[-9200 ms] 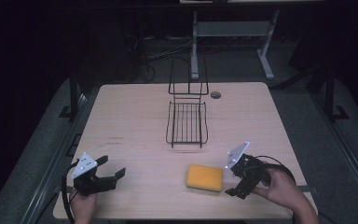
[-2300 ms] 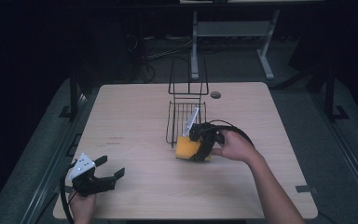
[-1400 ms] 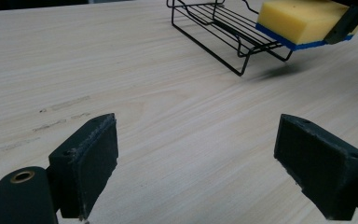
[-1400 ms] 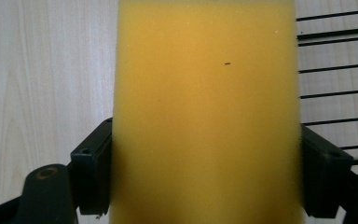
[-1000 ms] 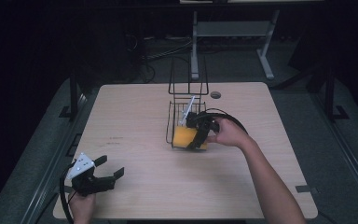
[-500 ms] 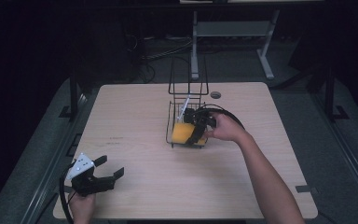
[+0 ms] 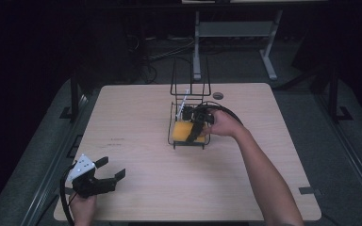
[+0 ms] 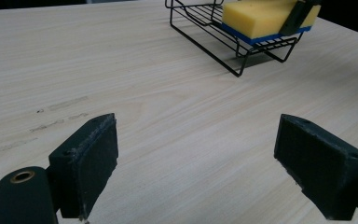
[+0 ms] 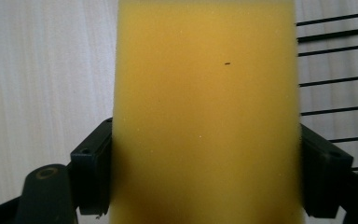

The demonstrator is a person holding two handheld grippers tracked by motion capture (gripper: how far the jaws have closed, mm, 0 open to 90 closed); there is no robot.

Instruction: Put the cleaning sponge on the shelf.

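Observation:
A yellow sponge with a blue underside lies blue side down in the front tray of a black wire rack near the table's middle. My right gripper is shut on the sponge, a black jaw pressed against each side of the sponge. Rack wires run beside it. My left gripper rests open near the front left corner of the table, nothing between its jaws. Looking along the left gripper, I see the rack and the sponge farther off.
The rack's tall back loops rise behind the tray. A small round dark cap sits in the tabletop behind the rack. Faint scuff marks cross the wood. A metal stand is on the floor beyond the table.
My right gripper carried the sponge from the front right of the table to the rack and lowered it into the front tray. The left gripper has not moved.

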